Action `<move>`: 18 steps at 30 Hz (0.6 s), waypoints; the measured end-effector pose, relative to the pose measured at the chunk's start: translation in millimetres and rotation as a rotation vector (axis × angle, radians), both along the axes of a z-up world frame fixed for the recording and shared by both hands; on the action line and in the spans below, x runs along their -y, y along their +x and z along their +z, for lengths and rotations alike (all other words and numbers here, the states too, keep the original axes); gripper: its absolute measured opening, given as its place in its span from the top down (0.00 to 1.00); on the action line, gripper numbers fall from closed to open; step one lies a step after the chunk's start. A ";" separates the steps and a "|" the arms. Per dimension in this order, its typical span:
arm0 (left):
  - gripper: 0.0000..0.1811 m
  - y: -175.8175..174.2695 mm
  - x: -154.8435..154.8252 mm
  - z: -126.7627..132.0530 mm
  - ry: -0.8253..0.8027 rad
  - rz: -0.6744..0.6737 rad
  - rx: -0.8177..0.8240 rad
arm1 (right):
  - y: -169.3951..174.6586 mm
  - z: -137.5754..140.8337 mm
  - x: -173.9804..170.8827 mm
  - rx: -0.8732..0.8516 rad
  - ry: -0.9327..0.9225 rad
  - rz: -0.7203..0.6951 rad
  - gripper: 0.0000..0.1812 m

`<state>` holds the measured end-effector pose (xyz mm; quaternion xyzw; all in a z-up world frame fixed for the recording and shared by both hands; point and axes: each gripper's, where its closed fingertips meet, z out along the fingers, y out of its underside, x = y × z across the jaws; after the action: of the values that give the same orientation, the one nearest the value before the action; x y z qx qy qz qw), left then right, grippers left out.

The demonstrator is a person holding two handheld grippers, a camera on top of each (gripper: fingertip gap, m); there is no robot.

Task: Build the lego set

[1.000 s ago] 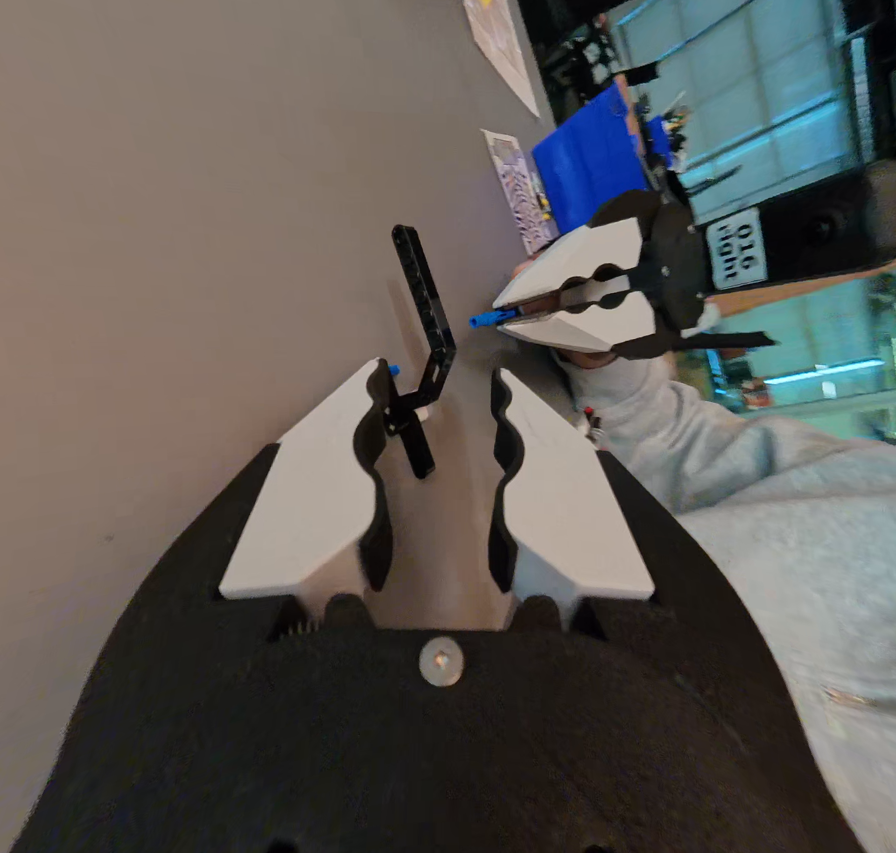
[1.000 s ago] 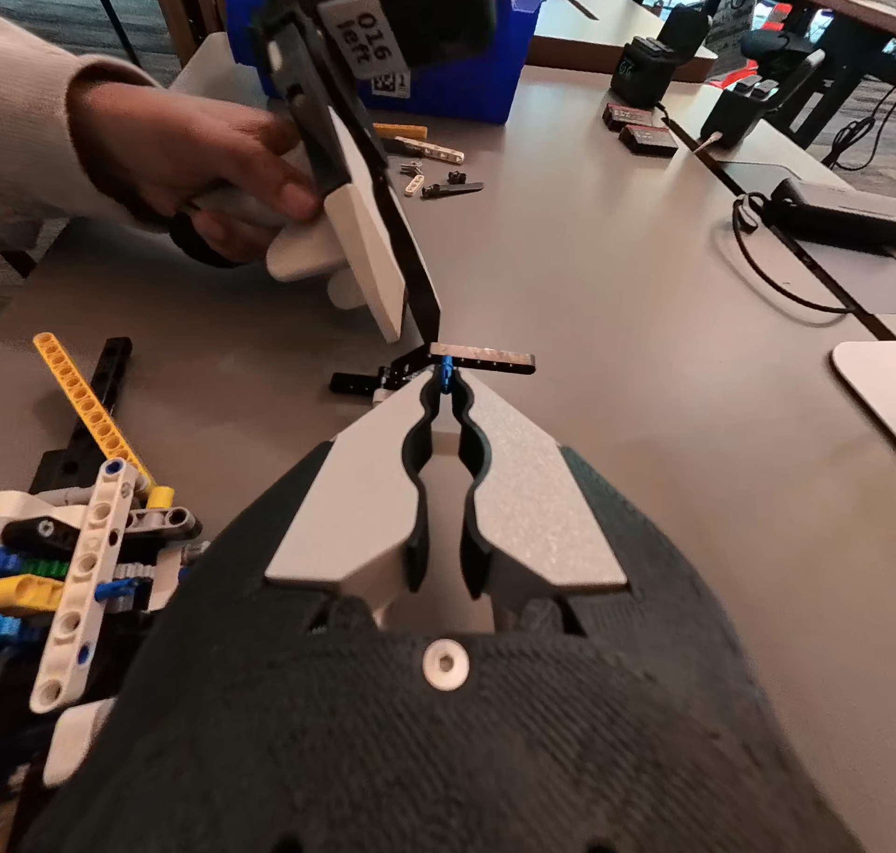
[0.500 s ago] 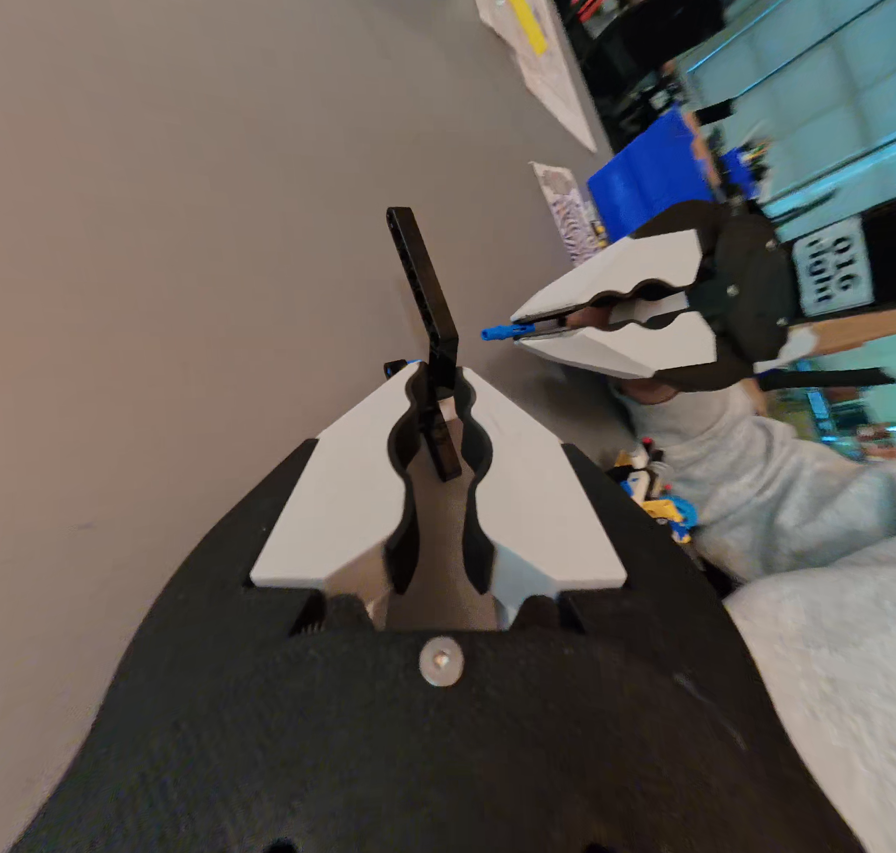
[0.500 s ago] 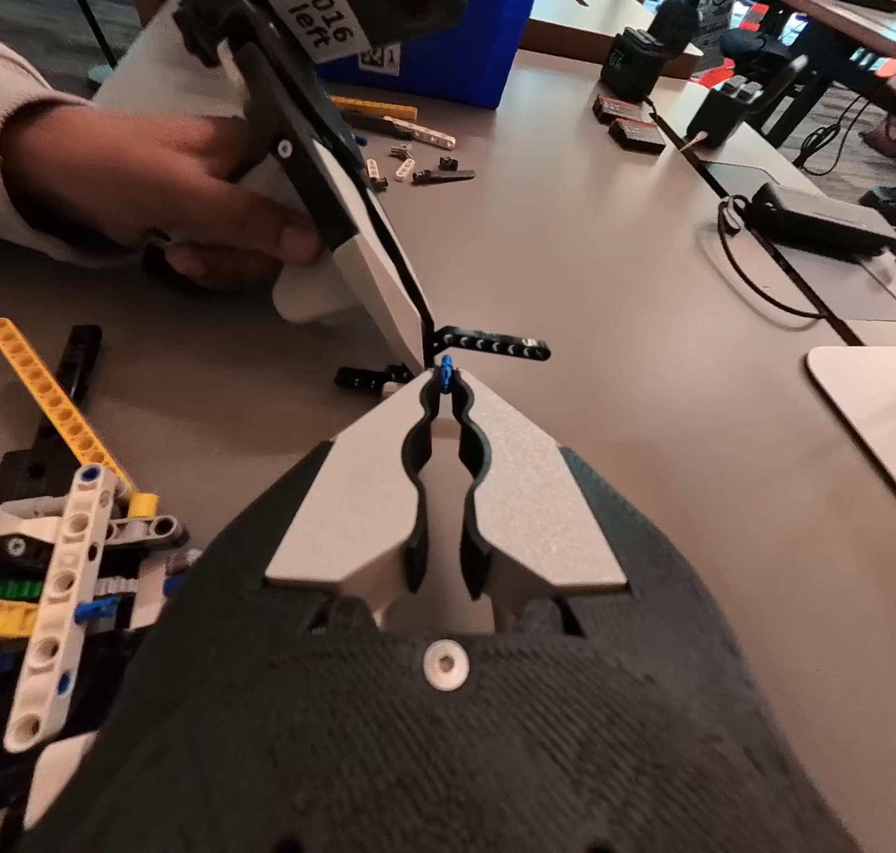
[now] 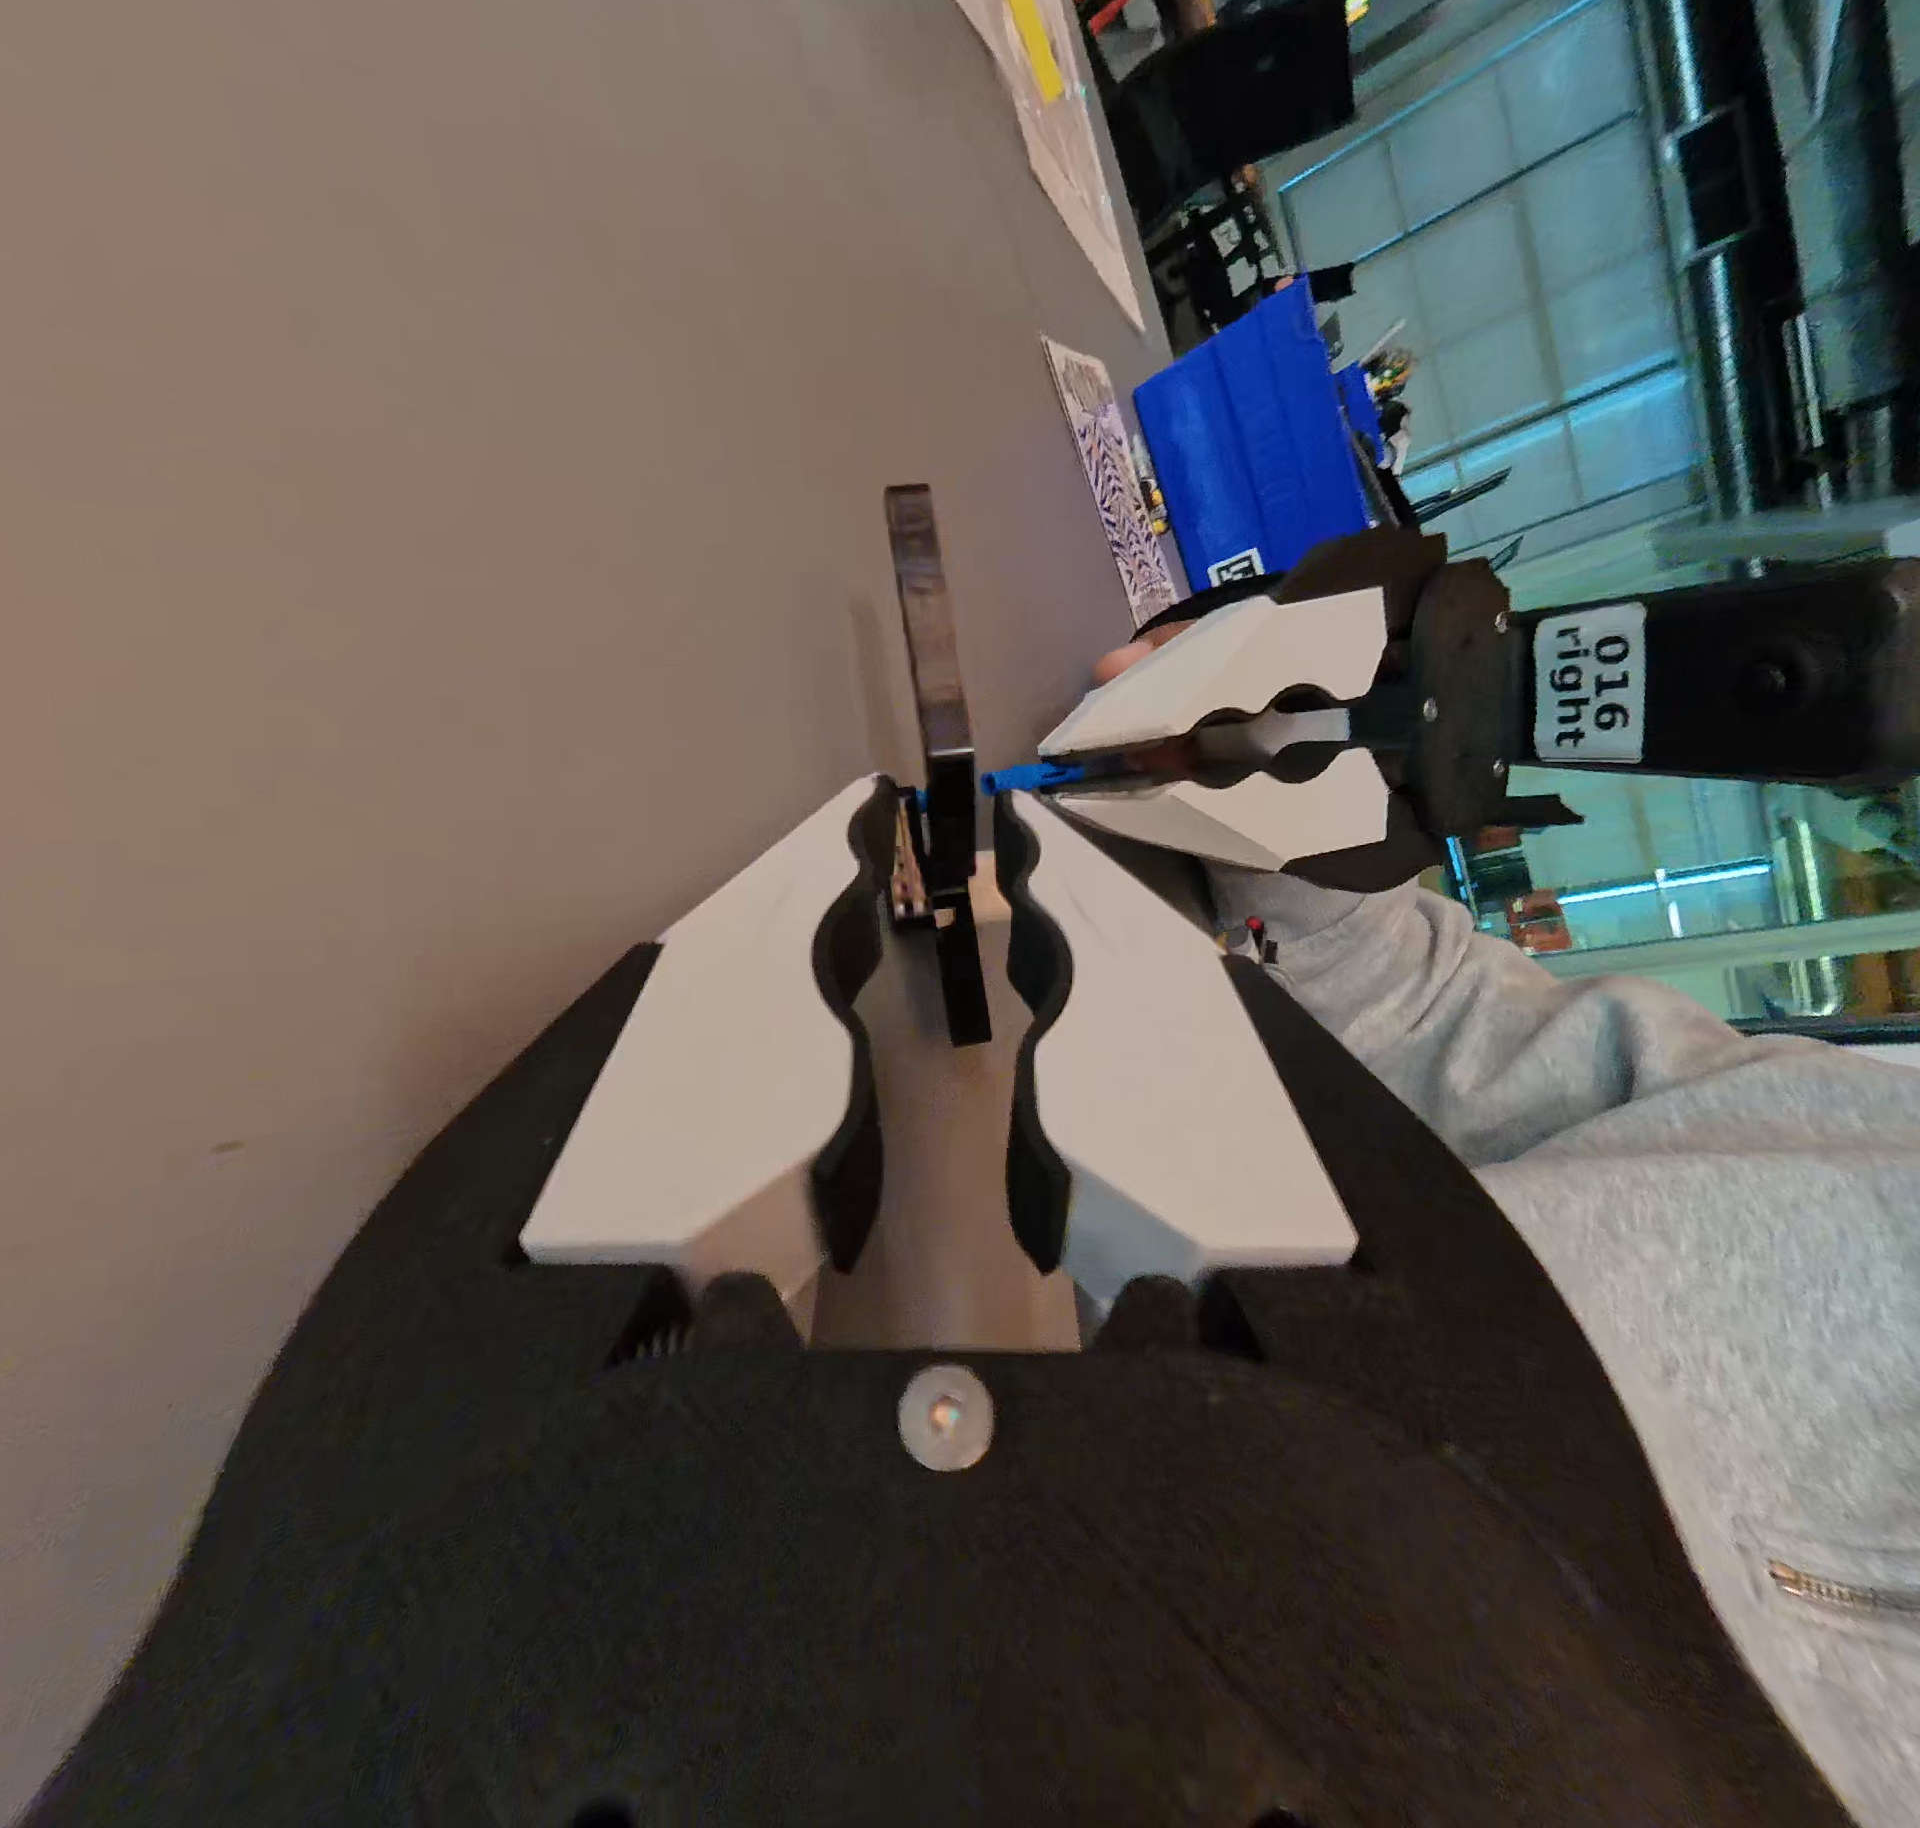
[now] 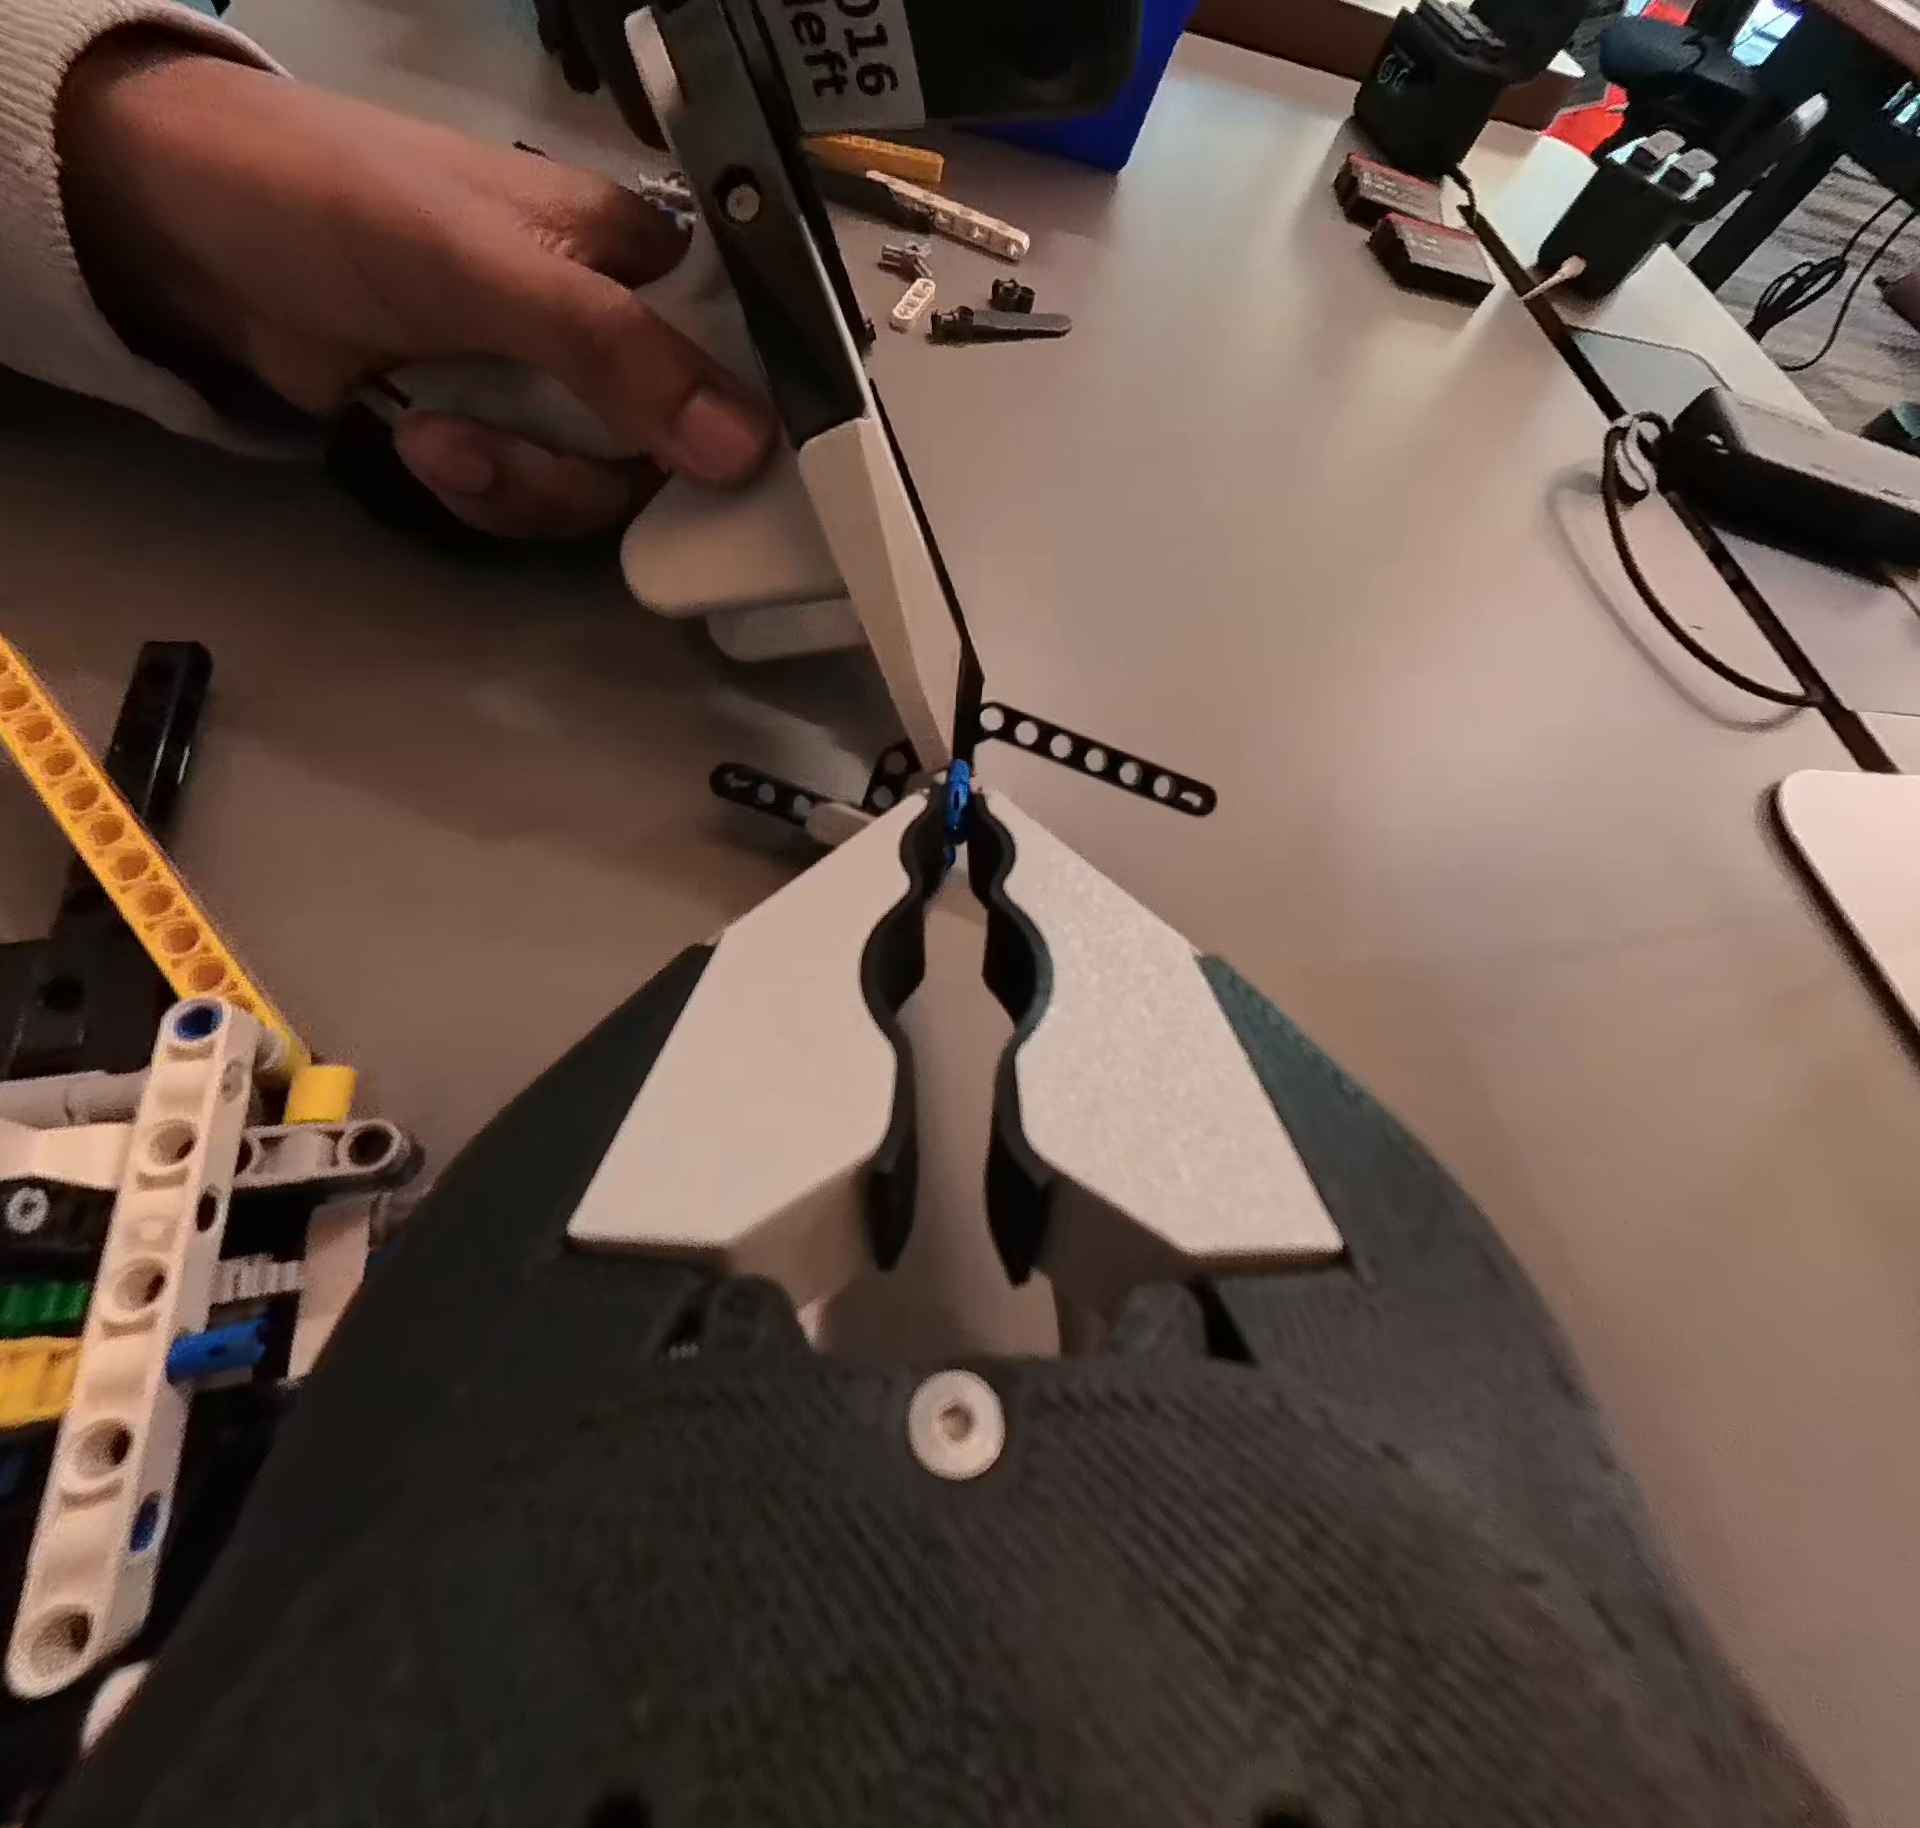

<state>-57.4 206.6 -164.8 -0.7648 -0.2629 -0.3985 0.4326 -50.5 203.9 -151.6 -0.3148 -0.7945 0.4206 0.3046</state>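
Grey bench (image 6: 1299, 552) carries a black holed beam (image 6: 1091, 762), which the left tongs (image 5: 940, 802) clamp at its bend so that it stands on edge just above the surface. Touching it from the side, a blue pin (image 5: 1023, 773) is pinched at the tips of the closed right tongs (image 6: 954, 810). Near the right tongs lies a partly built lego model (image 6: 135, 1186), with loose pieces (image 6: 977, 308) and a blue bin (image 5: 1252, 448) farther off.
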 end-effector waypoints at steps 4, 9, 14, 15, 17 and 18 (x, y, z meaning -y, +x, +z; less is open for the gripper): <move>0.96 2.7 -1.4 1.3 0.009 -0.013 -0.012 | -1.1 -1.9 -0.7 0.012 0.004 -0.007 0.99; 0.96 -0.8 -3.3 2.7 0.019 0.022 -0.008 | -2.8 11.1 -7.5 -0.047 -0.018 -0.046 0.99; 0.96 1.8 -7.6 3.6 0.029 0.024 -0.084 | -4.8 15.4 -8.3 -0.043 -0.043 -0.079 0.99; 0.96 2.6 -8.9 3.4 0.028 0.026 -0.109 | -6.1 13.6 -10.1 -0.039 -0.024 -0.095 0.99; 0.96 3.5 -11.1 2.9 0.023 0.034 -0.157 | -6.9 12.6 -11.4 -0.033 -0.007 -0.109 0.99; 0.96 3.7 -12.0 2.6 0.020 0.039 -0.178 | -6.7 12.1 -11.2 -0.024 -0.010 -0.112 0.99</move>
<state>-53.7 218.6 -162.2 -0.7876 -0.2343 -0.3231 0.4695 -57.2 215.2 -139.5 -0.3553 -0.7697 0.4106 0.3357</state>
